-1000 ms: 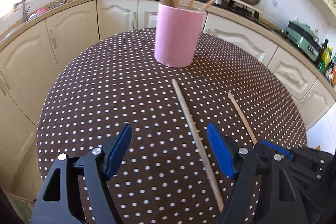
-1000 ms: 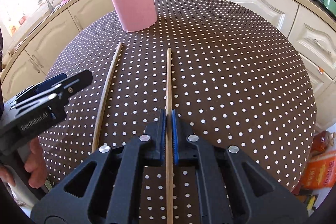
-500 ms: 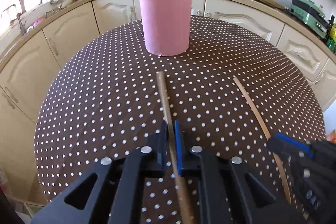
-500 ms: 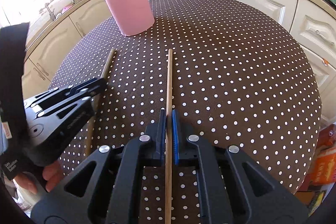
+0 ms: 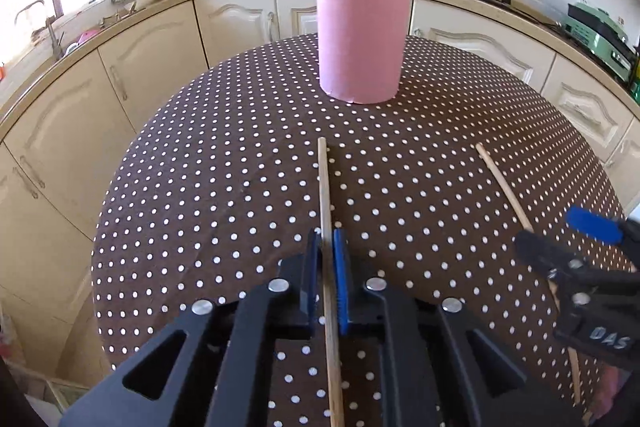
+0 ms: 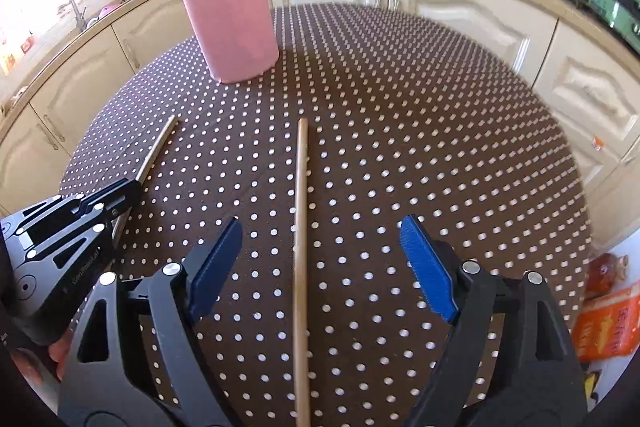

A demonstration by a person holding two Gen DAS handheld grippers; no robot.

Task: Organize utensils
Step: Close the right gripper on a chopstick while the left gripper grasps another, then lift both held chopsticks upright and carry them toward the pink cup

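Clamping one chopstick (image 5: 326, 211) between its pads, the left gripper (image 5: 328, 267) points its long axis straight at the pink cup (image 5: 362, 39) ahead on the counter (image 5: 200, 187); "DAS" shows on the other tool.

From the right wrist, the right gripper (image 6: 320, 263) stands spread around a second chopstick (image 6: 301, 227) lying lengthwise between its jaws, cup ahead-left.

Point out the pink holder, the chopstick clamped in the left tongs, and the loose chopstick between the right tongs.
pink holder (image 5: 362, 39), left wrist view, front wall.
clamped chopstick (image 5: 325, 187), left wrist view, shaft ahead of the pads.
loose chopstick (image 6: 301, 211), right wrist view, mid-shaft.
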